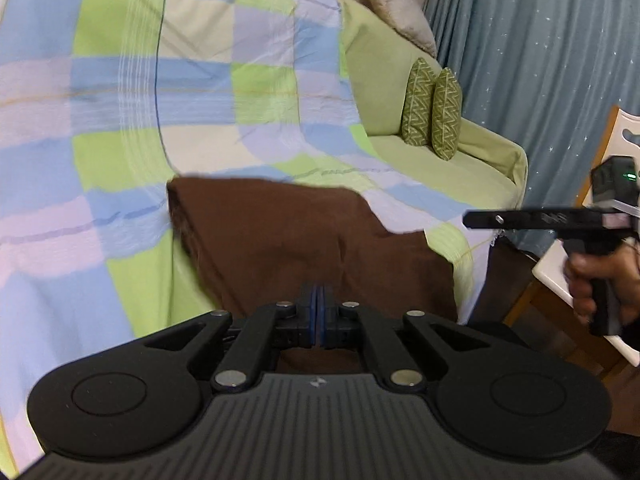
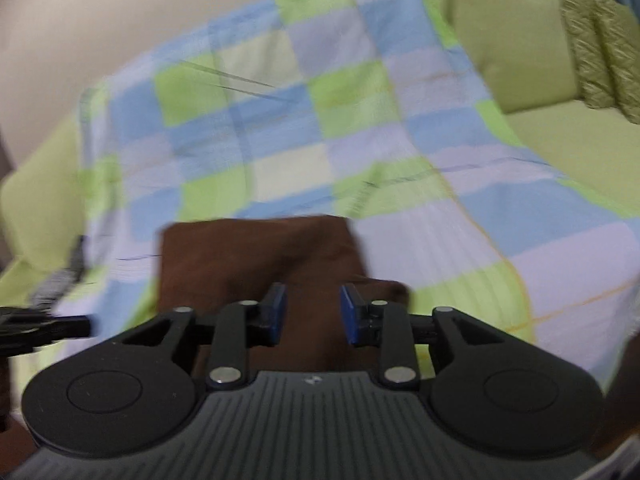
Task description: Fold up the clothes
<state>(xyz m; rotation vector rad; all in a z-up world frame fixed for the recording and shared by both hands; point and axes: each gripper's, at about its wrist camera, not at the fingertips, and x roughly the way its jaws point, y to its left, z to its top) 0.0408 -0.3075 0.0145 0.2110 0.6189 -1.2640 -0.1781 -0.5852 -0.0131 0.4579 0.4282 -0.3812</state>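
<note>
A brown cloth (image 1: 304, 240) lies on the checked blanket (image 1: 120, 120) that covers the green sofa (image 1: 440, 148), at six o'clock in both views. The left gripper (image 1: 319, 304) has its blue pads pressed together at the cloth's near edge, though whether fabric sits between them I cannot tell. The right gripper (image 2: 312, 312) hangs over the cloth with jaws spread, gripped by a hand (image 1: 600, 284) at three o'clock in the left view.

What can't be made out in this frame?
- Brown cloth: near edge hidden behind the left gripper, left view; whether the shut jaws pinch it is unclear.
- Right view: motion blur smears cloth and blanket.
- Right gripper: jaws open; cloth under them partly covered.
</note>
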